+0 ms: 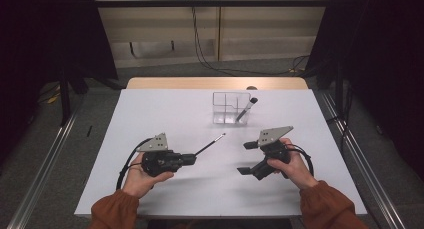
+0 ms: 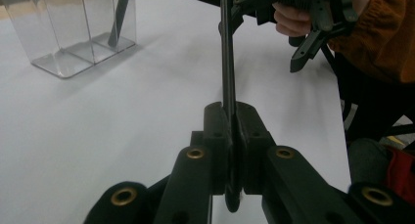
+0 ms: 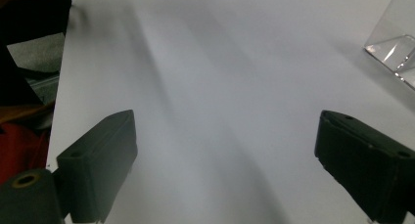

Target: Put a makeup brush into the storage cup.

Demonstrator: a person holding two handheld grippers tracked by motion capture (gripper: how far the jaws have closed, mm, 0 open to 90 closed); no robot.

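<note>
- left gripper is clamped on one thin dark pen; we hold it by its back end, so the long free tip points up and right toward the clear organizer, probably ready to go inside.
- right gripper has its jaws wide apart with nothing between them; we think it waits to help.
- we count two pens: one in our grip above the white table, and one second pen leaning in a compartment of the organizer.
- we count one organizer and two grippers.
</note>
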